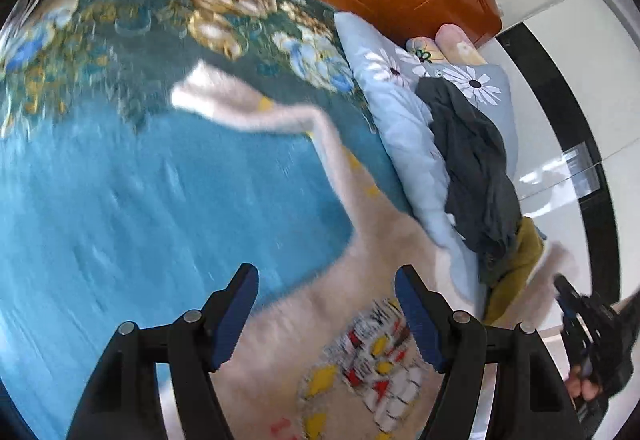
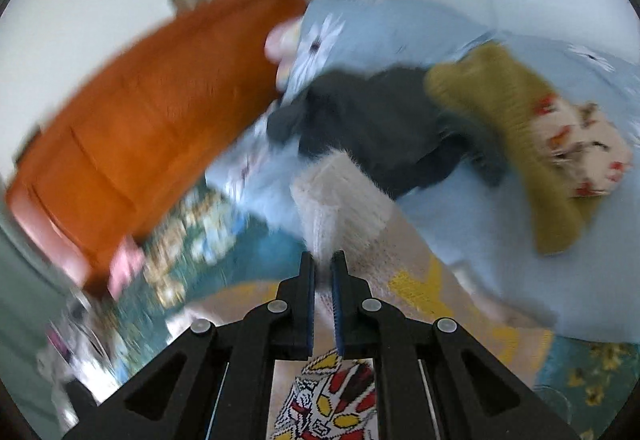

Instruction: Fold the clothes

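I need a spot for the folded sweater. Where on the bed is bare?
The plain blue blanket left of the cream sweater is bare. It's crowded on the right, where dark clothes and a mustard garment pile on the quilt.

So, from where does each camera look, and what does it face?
Left wrist: sits behind the open left gripper, looking down over the pink sweater on the blue bedspread; the right gripper shows at the edge.
Right wrist: sits behind the right gripper, shut on the sweater's sleeve, facing the wooden headboard.
Shared: sweater, dark garment, headboard.
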Action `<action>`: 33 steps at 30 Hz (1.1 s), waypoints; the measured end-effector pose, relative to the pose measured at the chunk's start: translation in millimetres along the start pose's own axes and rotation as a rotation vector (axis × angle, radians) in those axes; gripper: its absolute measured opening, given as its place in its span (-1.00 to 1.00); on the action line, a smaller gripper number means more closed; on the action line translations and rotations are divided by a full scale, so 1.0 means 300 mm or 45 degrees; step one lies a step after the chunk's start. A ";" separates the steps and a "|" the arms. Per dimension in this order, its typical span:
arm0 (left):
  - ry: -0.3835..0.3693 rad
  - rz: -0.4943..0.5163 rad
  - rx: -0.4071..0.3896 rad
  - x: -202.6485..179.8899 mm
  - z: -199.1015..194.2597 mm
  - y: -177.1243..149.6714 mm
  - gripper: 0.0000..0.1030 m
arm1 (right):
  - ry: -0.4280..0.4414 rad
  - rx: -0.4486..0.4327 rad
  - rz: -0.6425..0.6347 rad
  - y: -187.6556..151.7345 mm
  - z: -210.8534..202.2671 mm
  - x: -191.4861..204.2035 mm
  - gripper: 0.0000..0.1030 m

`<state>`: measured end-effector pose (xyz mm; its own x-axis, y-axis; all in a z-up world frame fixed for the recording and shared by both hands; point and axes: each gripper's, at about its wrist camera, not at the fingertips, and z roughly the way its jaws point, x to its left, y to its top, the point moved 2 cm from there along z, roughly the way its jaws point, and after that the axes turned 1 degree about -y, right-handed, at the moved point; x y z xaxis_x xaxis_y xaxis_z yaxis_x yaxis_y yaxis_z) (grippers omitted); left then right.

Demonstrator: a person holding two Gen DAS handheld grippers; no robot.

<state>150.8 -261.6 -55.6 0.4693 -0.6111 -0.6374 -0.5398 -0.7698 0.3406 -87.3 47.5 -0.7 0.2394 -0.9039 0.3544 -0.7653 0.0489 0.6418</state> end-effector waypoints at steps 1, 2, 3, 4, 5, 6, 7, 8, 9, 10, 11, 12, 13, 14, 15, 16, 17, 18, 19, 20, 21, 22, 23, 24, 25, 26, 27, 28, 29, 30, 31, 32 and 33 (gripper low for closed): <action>0.002 -0.011 -0.001 0.014 0.003 0.011 0.45 | -0.022 0.041 -0.040 -0.021 0.054 0.031 -0.85; -0.006 -0.053 0.004 0.039 0.009 0.015 0.45 | -0.049 0.081 -0.082 -0.041 0.112 0.050 -0.85; -0.013 -0.092 0.010 0.062 0.016 0.019 0.45 | -0.075 0.123 -0.123 -0.070 0.164 0.072 -0.85; -0.013 -0.124 0.021 0.079 0.023 0.019 0.45 | -0.100 0.166 -0.163 -0.097 0.218 0.093 -0.85; -0.014 -0.158 0.030 0.096 0.030 0.018 0.45 | -0.125 0.208 -0.197 -0.120 0.270 0.111 -0.85; -0.018 -0.195 0.035 0.114 0.037 0.017 0.45 | -0.143 0.239 -0.222 -0.139 0.309 0.125 -0.85; -0.023 -0.228 0.041 0.129 0.044 0.015 0.45 | -0.153 0.268 -0.239 -0.163 0.342 0.131 -0.85; -0.032 -0.250 0.043 0.137 0.048 0.013 0.45 | -0.161 0.294 -0.256 -0.185 0.372 0.136 -0.85; -0.039 -0.270 0.044 0.142 0.052 0.011 0.45 | -0.167 0.315 -0.269 -0.204 0.397 0.142 -0.85; -0.045 -0.289 0.046 0.147 0.056 0.009 0.45 | -0.169 0.334 -0.282 -0.220 0.419 0.148 -0.85; -0.049 -0.302 0.051 0.152 0.062 0.006 0.45 | -0.164 0.347 -0.297 -0.232 0.432 0.156 -0.85; -0.057 -0.319 0.062 0.156 0.070 0.002 0.45 | -0.159 0.359 -0.312 -0.245 0.446 0.164 -0.85; -0.062 -0.327 0.070 0.158 0.077 -0.001 0.45 | -0.154 0.366 -0.323 -0.258 0.457 0.171 -0.85; -0.063 -0.329 0.074 0.157 0.080 -0.003 0.45 | -0.152 0.375 -0.328 -0.269 0.466 0.173 -0.85; -0.063 -0.331 0.077 0.157 0.083 -0.004 0.45 | -0.153 0.390 -0.332 -0.279 0.480 0.178 -0.85; -0.062 -0.331 0.076 0.158 0.084 -0.005 0.45 | -0.154 0.406 -0.336 -0.289 0.494 0.181 -0.85; -0.061 -0.331 0.076 0.158 0.086 -0.006 0.45 | -0.157 0.424 -0.340 -0.297 0.504 0.181 -0.85; -0.059 -0.334 0.077 0.157 0.090 -0.004 0.45 | -0.160 0.442 -0.344 -0.306 0.514 0.181 -0.84; -0.057 -0.338 0.079 0.159 0.092 -0.004 0.45 | -0.160 0.458 -0.345 -0.314 0.523 0.182 -0.83; -0.056 -0.343 0.082 0.161 0.095 -0.005 0.45 | -0.153 0.469 -0.342 -0.319 0.529 0.182 -0.78; -0.055 -0.351 0.086 0.165 0.098 -0.007 0.45 | -0.147 0.481 -0.338 -0.325 0.535 0.183 -0.76; -0.054 -0.355 0.088 0.167 0.099 -0.008 0.45 | -0.132 0.489 -0.335 -0.329 0.539 0.186 -0.72; -0.052 -0.358 0.090 0.167 0.100 -0.009 0.45 | -0.103 0.492 -0.334 -0.332 0.540 0.193 -0.67; -0.050 -0.360 0.092 0.168 0.101 -0.009 0.45 | -0.073 0.495 -0.333 -0.335 0.541 0.201 -0.51; -0.049 -0.362 0.093 0.168 0.101 -0.010 0.45 | -0.039 0.504 -0.333 -0.339 0.541 0.208 -0.38; -0.052 -0.362 0.095 0.169 0.101 -0.010 0.45 | 0.004 0.523 -0.340 -0.343 0.539 0.219 -0.16; -0.054 -0.362 0.097 0.170 0.100 -0.010 0.45 | 0.039 0.528 -0.357 -0.345 0.529 0.230 -0.15; -0.055 -0.363 0.097 0.171 0.098 -0.010 0.45 | 0.058 0.515 -0.372 -0.342 0.513 0.238 -0.15; -0.060 -0.365 0.096 0.173 0.098 -0.007 0.45 | 0.069 0.490 -0.366 -0.332 0.488 0.235 -0.15; -0.078 -0.375 0.091 0.176 0.102 0.006 0.45 | 0.086 0.462 -0.338 -0.318 0.455 0.220 -0.15; -0.097 -0.385 0.086 0.180 0.107 0.019 0.45 | 0.100 0.440 -0.307 -0.306 0.426 0.202 -0.15; -0.115 -0.395 0.080 0.183 0.111 0.032 0.45 | 0.107 0.427 -0.270 -0.297 0.404 0.177 -0.14; -0.133 -0.405 0.075 0.187 0.116 0.045 0.45 | 0.104 0.416 -0.233 -0.289 0.381 0.146 -0.13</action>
<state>145.5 -299.8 -110.7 0.5481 -0.3174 -0.7739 -0.4189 -0.9050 0.0745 -78.8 -44.9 -118.5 0.4267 -0.8476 0.3153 -0.8524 -0.2603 0.4535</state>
